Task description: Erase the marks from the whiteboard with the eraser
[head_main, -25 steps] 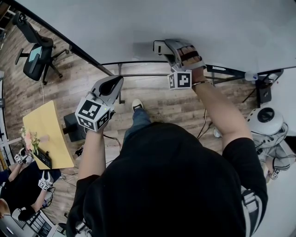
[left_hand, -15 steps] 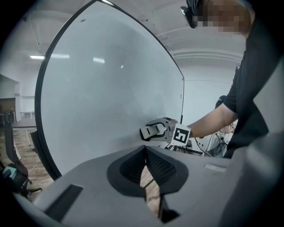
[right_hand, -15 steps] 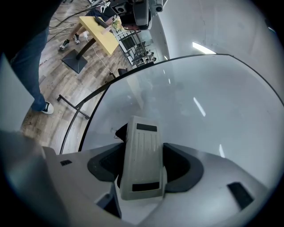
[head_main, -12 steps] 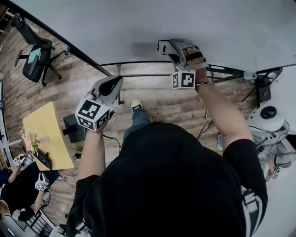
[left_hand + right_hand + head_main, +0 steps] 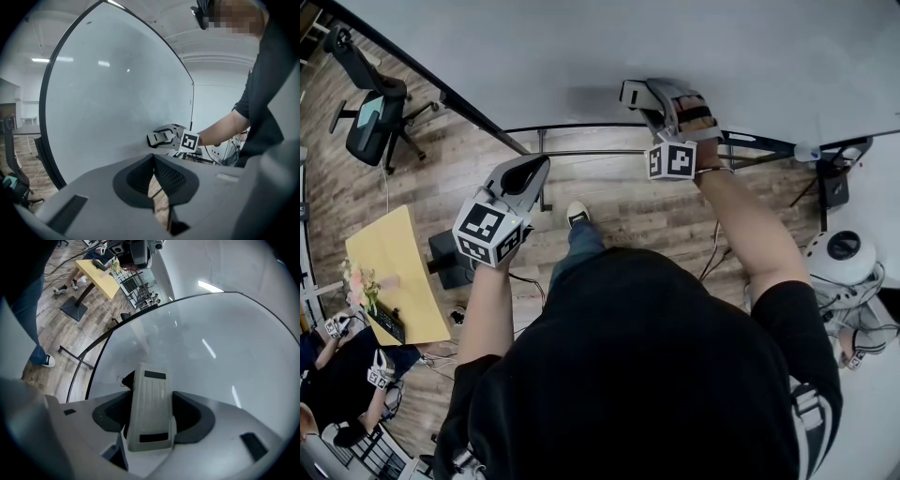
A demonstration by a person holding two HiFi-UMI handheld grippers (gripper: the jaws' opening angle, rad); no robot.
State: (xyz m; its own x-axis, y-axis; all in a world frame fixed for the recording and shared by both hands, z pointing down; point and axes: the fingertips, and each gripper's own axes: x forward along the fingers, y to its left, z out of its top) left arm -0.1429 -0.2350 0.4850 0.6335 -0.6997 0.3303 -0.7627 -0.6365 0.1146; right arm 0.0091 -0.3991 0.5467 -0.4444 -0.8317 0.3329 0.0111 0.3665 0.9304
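Two things are looking most likely to go wrong, and both are coming from how the eraser point(image 5: 149, 399) is being carried. The right gripper point(image 5: 645, 101) is clamping it by its sides, jaws closed onto the pale plastic body with the dark felt facing the whiteboard point(image 5: 581, 47), low on the panel and near the black frame point(image 5: 478, 117) along its bottom edge. Because much of the eraser is sticking out beyond the jaws, a hard push or a sideways drag is likely to be levering it round in the grip, so that only one edge of the felt is rubbing and the ink is smearing rather than lifting. A downward stroke from this spot is also risking a run onto the frame, where a catch could be twisting the eraser loose. Whether the felt is lying flat on the surface right now is not clear from any view. The greyish patch point(image 5: 586, 98) beside the eraser could be leftover ink or only a shadow, so a remnant might be getting missed. The left gripper point(image 5: 154, 185) is hanging clear of the board, jaws pressed together on nothing, offering no help.
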